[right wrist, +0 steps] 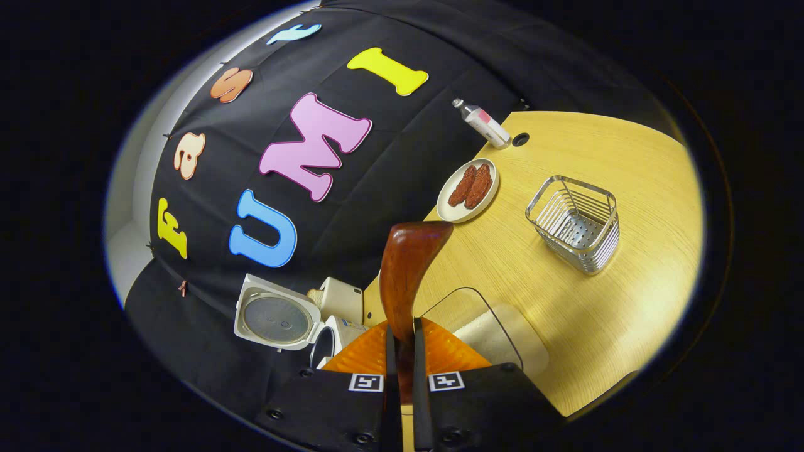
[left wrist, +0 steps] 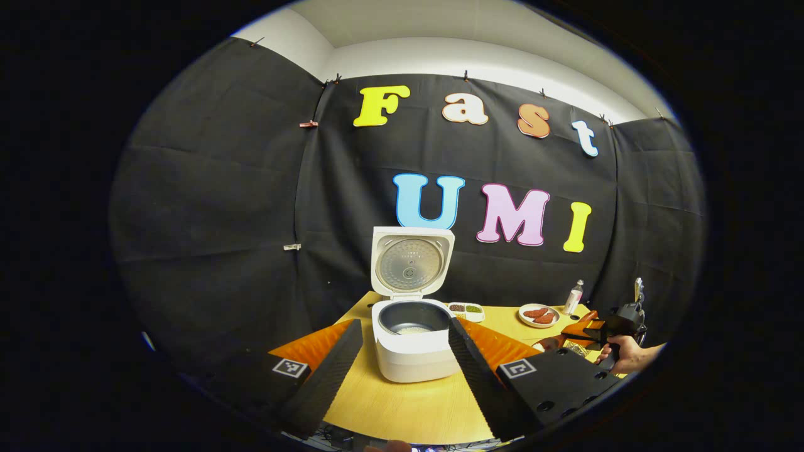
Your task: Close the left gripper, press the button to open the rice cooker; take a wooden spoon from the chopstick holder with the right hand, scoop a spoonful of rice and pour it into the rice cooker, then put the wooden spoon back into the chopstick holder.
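Gripping a glossy wooden spoon [right wrist: 407, 270], right tongs [right wrist: 401, 351] clamp.

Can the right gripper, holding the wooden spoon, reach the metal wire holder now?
Probably yes: the right gripper grips the brown wooden spoon, and bare table lies before the empty metal wire holder.

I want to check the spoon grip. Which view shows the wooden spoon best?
The right gripper view: the wooden spoon stands large and close, clamped in the right gripper. The left gripper view shows it small and far off.
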The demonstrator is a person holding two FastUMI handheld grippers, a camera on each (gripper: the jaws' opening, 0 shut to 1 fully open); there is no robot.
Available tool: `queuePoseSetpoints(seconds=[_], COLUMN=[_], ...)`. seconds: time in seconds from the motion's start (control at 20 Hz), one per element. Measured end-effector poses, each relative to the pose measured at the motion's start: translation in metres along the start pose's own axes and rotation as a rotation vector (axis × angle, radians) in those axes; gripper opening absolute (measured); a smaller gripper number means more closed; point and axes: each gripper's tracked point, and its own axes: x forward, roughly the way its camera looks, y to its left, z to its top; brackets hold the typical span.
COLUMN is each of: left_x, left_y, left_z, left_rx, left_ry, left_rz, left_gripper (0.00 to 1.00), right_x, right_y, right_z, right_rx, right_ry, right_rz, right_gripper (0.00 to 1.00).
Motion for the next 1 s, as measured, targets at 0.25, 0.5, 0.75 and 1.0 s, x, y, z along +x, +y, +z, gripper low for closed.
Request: queuePoseSetpoints(seconds=[0.25,0.5,0.75,1.0], left_x=[0.006,0.013,0.022,0.031], left_y=[0.000,0.004,0.011,0.024], left_z=[0.001,0.000,-0.004,-0.008], left_rx=[0.001,-0.009,-0.022,-0.048], left_ry=[0.001,0.001,0.008,0.014], left_rz=[-0.006,-0.008,-0.004,0.011], left_gripper=[0.95,0.95,0.95,0.95], right_x=[-0.002,-0.005,-0.001,0.016], right_y=[0.016,0.063,0.132,0.203], right_z=[0.004,0.016,0.011,-0.008], right_rx=[-0.008,0.091,0.059,0.091], right_ry=[-0.017,-0.039,-0.025,0.023], right_rz=[0.027,0.120,0.209,0.287], right_gripper=[0.12,0.12,0.11,0.11])
